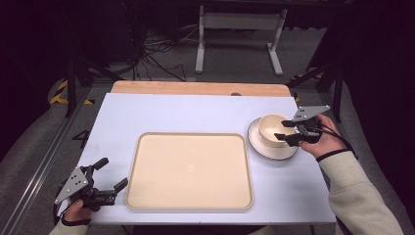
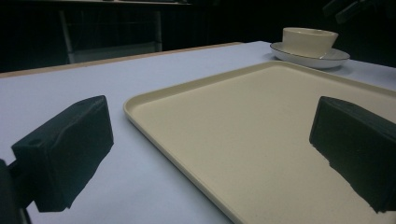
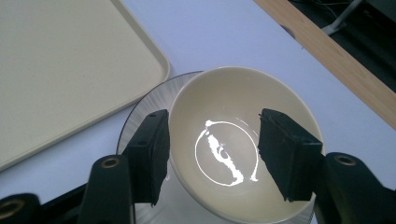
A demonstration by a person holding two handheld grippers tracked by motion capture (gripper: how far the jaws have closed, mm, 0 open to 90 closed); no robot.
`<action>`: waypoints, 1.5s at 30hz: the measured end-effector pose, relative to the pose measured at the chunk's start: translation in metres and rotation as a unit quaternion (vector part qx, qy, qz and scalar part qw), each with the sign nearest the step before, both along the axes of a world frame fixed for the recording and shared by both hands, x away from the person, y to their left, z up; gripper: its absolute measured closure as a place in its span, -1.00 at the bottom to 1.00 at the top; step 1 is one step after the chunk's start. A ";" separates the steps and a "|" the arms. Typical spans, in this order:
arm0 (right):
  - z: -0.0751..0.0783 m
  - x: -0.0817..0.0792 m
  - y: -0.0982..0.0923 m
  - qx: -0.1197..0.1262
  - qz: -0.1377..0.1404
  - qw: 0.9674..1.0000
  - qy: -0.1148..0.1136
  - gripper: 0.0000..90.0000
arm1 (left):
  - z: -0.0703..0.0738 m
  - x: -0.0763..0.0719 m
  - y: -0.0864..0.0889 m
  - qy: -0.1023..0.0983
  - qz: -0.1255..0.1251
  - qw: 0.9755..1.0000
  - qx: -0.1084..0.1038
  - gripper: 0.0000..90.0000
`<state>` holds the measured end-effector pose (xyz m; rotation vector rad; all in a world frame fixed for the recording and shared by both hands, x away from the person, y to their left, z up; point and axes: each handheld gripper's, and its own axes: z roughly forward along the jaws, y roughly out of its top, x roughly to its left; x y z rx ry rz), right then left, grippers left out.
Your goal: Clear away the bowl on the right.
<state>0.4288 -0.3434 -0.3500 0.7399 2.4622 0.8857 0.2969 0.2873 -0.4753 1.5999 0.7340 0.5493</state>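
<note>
- Low at the table's (image 1: 117, 117) near left corner, the left gripper (image 1: 108, 175) is held in the person's left hand (image 1: 77, 211), aimed toward the beige tray (image 1: 190, 170); its 2 jaws are spread wide with nothing between them
- At the right edge, the right gripper (image 1: 282, 129) is held in the right hand (image 1: 325, 142) over the cream bowl (image 1: 273, 129), which is set on a white plate (image 1: 272, 149) just right of the tray
- From the right gripper view, the jaws are seen apart: 1 outside the bowl's (image 3: 238, 140) rim above the plate (image 3: 140, 112), the other over its inside; whether the rim is touched cannot be told
- From the left gripper view, the tray's (image 2: 261, 130) near corner is seen between the jaws, with bowl (image 2: 309, 41) and plate (image 2: 310, 57) far beyond
</note>
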 end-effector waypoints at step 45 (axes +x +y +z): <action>-0.052 0.014 0.017 -0.073 0.039 0.994 0.075 0.43 | 0.000 0.000 0.000 0.001 -0.001 1.000 0.001 -0.99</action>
